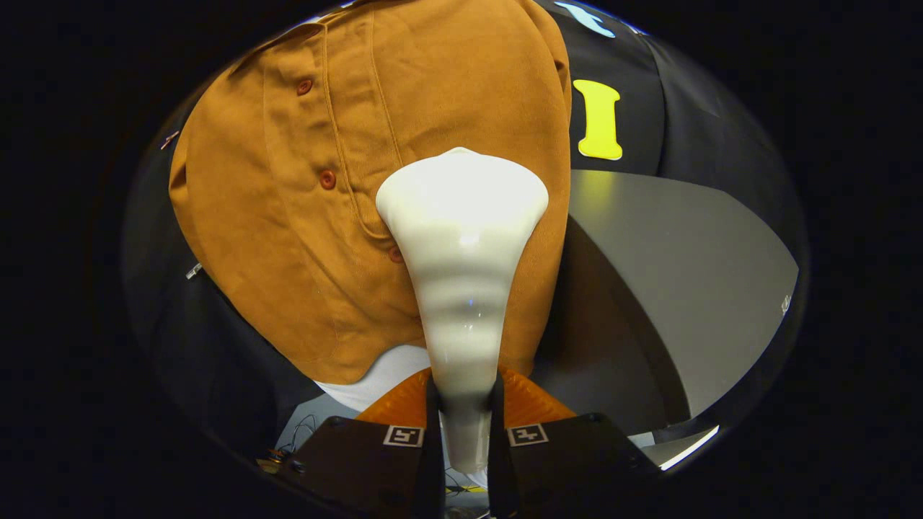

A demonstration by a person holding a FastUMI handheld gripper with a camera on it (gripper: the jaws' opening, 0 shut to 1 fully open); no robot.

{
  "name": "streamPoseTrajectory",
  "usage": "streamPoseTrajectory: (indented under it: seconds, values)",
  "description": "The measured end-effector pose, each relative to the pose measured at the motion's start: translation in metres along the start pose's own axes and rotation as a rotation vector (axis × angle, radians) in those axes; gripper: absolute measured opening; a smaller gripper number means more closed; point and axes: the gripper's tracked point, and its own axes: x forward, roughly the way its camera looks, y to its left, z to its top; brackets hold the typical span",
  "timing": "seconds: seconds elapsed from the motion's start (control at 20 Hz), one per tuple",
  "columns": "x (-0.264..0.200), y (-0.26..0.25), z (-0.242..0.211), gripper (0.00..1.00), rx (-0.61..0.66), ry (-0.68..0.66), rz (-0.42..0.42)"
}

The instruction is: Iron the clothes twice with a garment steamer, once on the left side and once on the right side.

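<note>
Gripper view: I see a smooth grey bench (692, 288) off to the right of the fingers, its top bare where it shows, with a dark shadow along its near left side. Black cloth booth wall (663, 108) stands behind it and also shows left of the garment. Some thin wires (303, 429) lie low on the left, near the tool body; too small to say more.

Rust-orange button-front shirt of ribbed, corduroy-like cloth (303, 238) hangs beyond the fingers. Its button placket (317, 144) runs down left of the steamer head, three round matching buttons visible along it. A strip of white fabric (389, 375) shows under the shirt's lower hem.

Tool (465, 425): fingers pressed in on the narrow handle of the glossy white, funnel-shaped garment steamer (461, 245), one finger on each side, both in contact. Gap is just the handle's width. The steamer widens upward from the fingers to a broad head, which sits over the shirt's right half, just right of the placket. I can't tell whether the head's face actually touches the cloth.
</note>
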Motion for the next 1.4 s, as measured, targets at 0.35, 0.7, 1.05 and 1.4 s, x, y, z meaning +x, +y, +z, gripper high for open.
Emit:
streamPoseTrajectory:
  seconds: [0.35,0.7,1.05,1.4]
  values:
    - [0.0,-0.003,-0.034,0.27,0.018,0.044,-0.023]
    - [-0.043,0.0,-0.044,0.27,0.027,0.016,-0.015]
    - [-0.116,0.024,-0.005,0.27,0.001,-0.106,0.011]
    - [-0.173,0.076,0.056,0.27,-0.064,-0.28,0.052]
